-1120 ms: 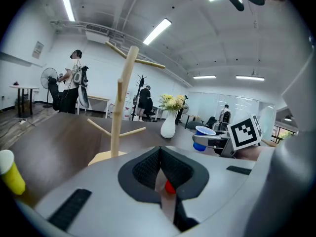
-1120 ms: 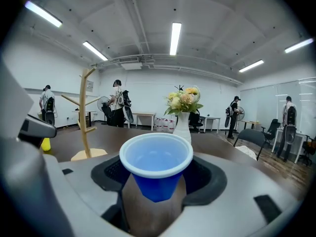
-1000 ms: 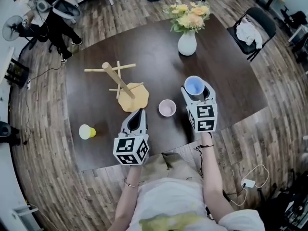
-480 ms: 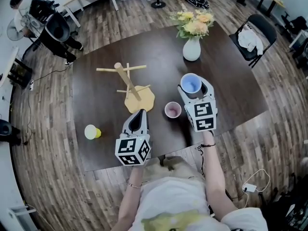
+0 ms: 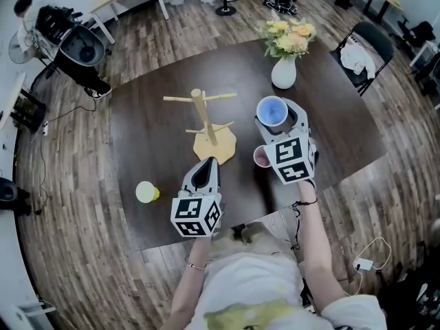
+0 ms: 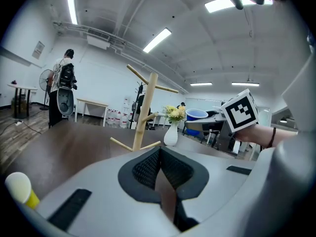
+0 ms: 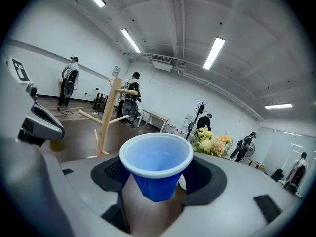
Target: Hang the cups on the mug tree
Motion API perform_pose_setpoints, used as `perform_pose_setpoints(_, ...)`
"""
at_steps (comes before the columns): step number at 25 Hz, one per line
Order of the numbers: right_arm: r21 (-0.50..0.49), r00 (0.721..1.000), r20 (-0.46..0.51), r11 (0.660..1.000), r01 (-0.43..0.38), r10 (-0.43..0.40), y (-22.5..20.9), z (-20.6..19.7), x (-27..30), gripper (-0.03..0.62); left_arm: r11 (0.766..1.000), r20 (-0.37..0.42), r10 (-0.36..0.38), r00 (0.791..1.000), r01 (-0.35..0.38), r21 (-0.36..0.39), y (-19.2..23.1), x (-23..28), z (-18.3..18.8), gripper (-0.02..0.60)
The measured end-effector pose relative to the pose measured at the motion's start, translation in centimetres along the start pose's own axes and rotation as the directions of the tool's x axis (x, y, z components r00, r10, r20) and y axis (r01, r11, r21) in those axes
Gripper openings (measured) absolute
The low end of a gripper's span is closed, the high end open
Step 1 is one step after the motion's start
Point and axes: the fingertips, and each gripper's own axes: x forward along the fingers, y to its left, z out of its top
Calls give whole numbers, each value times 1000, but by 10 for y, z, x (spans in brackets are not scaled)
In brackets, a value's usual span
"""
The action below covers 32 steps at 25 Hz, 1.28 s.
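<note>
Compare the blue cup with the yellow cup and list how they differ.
Colour: the blue cup is blue, the yellow cup yellow. Support: the blue cup is clamped upright in the right hand-held gripper, off the table; the yellow cup rests on the table, untouched. Place: the blue cup is right of the mug tree, the yellow cup left of it, nearer the person. Shared: neither hangs on the mug tree.

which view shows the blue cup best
The right gripper view: the blue cup sits close, upright between the jaws. The head view shows just its open top; the left gripper view, a small far-off bit.
</note>
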Motion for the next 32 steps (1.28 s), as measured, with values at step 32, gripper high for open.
perform_pose_setpoints(32, -582, 966, -47, 793, 180, -253, 56, 98, 24, 321, 982, -42, -187, 982, 188, 28, 53, -37, 2, 23)
